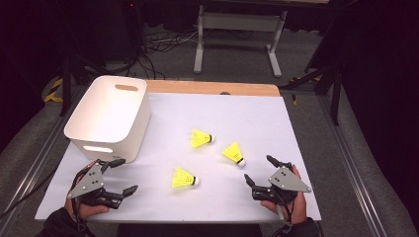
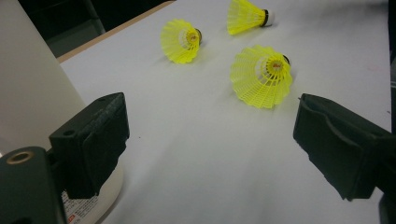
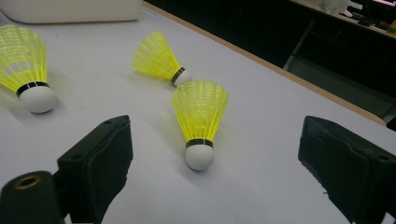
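Three yellow shuttlecocks with white cork tips lie on the white table top: a far one (image 1: 200,138), a right one (image 1: 233,153) and a near one (image 1: 184,178). My left gripper (image 1: 127,175) rests at the near left, open and holding nothing. In the left gripper view its jaws (image 2: 210,144) stand wide, with the near shuttlecock (image 2: 261,74) a little ahead. My right gripper (image 1: 258,169) sits at the near right, open and not gripping anything. In the right gripper view the right shuttlecock (image 3: 200,121) lies just ahead of its gap (image 3: 215,163), cork toward me.
A white plastic bin (image 1: 106,116) with handle slots stands at the far left of the table, close to my left gripper, and shows as a pale wall (image 2: 28,93) in the left gripper view. A wooden edge (image 1: 212,88) runs along the back.
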Tool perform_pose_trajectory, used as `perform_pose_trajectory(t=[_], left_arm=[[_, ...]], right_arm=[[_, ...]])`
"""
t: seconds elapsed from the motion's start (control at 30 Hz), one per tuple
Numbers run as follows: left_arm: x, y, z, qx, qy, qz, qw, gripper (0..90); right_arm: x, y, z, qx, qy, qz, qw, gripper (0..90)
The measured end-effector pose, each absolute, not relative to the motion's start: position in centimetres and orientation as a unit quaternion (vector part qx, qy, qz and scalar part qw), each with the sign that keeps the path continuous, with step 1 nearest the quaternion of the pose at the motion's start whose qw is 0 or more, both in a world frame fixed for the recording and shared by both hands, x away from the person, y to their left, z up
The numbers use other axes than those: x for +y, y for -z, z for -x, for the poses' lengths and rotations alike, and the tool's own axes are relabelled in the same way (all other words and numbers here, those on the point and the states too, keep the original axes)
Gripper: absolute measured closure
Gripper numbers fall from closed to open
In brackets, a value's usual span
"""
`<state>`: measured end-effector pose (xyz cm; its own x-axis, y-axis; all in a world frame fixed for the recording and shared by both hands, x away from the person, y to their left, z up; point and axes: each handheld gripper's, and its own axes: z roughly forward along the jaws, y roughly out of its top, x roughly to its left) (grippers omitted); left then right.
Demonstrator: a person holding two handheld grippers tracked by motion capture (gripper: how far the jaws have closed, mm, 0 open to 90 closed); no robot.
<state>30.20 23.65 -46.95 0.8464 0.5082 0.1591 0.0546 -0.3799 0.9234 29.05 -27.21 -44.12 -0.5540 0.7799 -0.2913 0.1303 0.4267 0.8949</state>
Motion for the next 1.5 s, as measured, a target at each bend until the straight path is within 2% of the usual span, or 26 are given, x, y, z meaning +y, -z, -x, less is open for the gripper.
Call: perform_pose_trajectory(t=[0.43,0.77,1.03,1.2,1.37,1.43,1.5], left_arm=[[22.7,47.2,-30.0,0.161,-0.202,-0.812,0.523,12.0],[19.4,48.0,-30.1,0.143,-0.145,-0.831,0.517,18.9],[16.0,48.6,-31.4,0.121,-0.108,-0.851,0.5,28.6],[14.9,48.6,-31.9,0.113,-0.101,-0.852,0.502,35.6],[13.6,48.8,-32.3,0.109,-0.097,-0.867,0.477,41.6],[13.2,48.9,-32.4,0.109,-0.095,-0.867,0.476,45.3],[12.7,48.9,-32.6,0.108,-0.094,-0.87,0.471,53.8]], right_arm=[[-27.1,44.3,-29.1,0.766,-0.431,-0.296,0.373,10.6],[-26.8,44.3,-29.4,0.768,-0.427,-0.301,0.371,12.1],[-27.1,44.4,-29.6,0.766,-0.425,-0.308,0.37,13.2],[-26.9,44.5,-29.7,0.769,-0.424,-0.308,0.367,13.2],[-26.9,44.5,-29.7,0.771,-0.421,-0.307,0.367,13.2],[-26.9,44.6,-29.7,0.771,-0.42,-0.307,0.366,13.3],[-26.9,44.6,-29.7,0.772,-0.42,-0.308,0.365,13.3]])
